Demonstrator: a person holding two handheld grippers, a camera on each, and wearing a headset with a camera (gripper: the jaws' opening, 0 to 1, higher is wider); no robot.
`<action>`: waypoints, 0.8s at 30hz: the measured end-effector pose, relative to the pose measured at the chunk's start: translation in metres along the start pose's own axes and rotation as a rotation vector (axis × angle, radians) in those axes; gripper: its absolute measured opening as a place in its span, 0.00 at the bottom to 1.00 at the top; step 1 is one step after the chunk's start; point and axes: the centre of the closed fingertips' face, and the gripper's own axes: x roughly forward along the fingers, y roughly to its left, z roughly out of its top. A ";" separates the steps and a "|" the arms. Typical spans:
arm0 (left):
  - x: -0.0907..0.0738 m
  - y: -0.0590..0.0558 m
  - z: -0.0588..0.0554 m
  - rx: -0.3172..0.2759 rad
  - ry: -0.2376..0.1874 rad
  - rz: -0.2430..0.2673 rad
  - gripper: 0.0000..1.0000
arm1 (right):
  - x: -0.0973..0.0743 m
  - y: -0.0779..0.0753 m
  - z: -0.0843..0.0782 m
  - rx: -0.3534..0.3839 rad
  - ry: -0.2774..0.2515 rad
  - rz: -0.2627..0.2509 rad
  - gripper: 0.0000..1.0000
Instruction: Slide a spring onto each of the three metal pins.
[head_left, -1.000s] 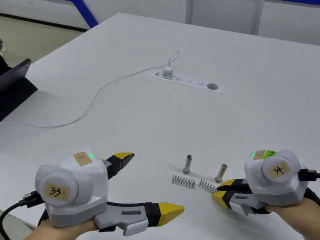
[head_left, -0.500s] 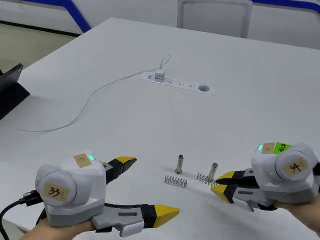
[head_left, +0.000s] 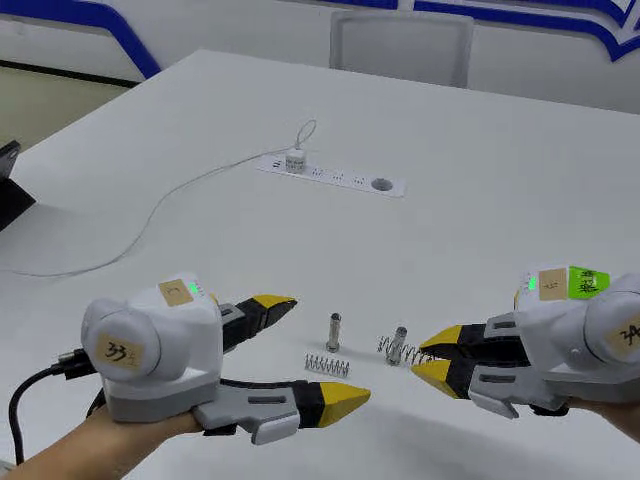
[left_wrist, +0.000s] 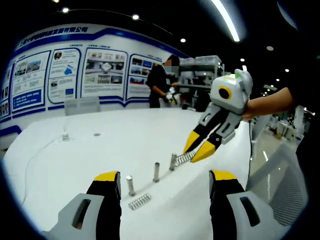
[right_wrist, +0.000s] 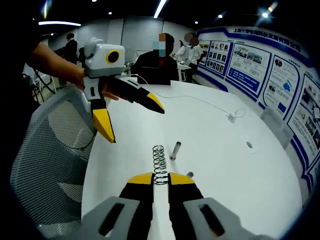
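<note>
Wide white surface (head_left: 450, 230) runs open to its far edge, my left gripper (head_left: 328, 348) with jaws spread near the loose spring (head_left: 327, 366) and an upright pin (head_left: 334, 331), my right gripper (head_left: 420, 358) with jaws clamped on a second spring (right_wrist: 160, 162) just beside the other pin (head_left: 399, 343).

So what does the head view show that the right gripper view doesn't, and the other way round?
Head view's own: a second metal coil spring lying flat on the white table, and a dark tablet at the table's left edge. Right gripper view's own: people beyond the table, a mesh chair and wall posters. Shared: the open left gripper, the right gripper shut on a metal coil spring, an upright metal pin and the white power strip.
</note>
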 end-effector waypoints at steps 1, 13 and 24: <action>0.000 -0.001 0.002 0.002 -0.003 -0.006 0.70 | -0.001 0.004 0.004 -0.004 -0.018 0.017 0.11; 0.003 -0.029 0.010 0.055 0.016 -0.122 0.47 | -0.006 0.026 0.029 -0.147 -0.049 0.097 0.11; 0.003 -0.054 0.006 0.072 0.054 -0.216 0.28 | -0.011 0.039 0.030 -0.203 -0.061 0.141 0.11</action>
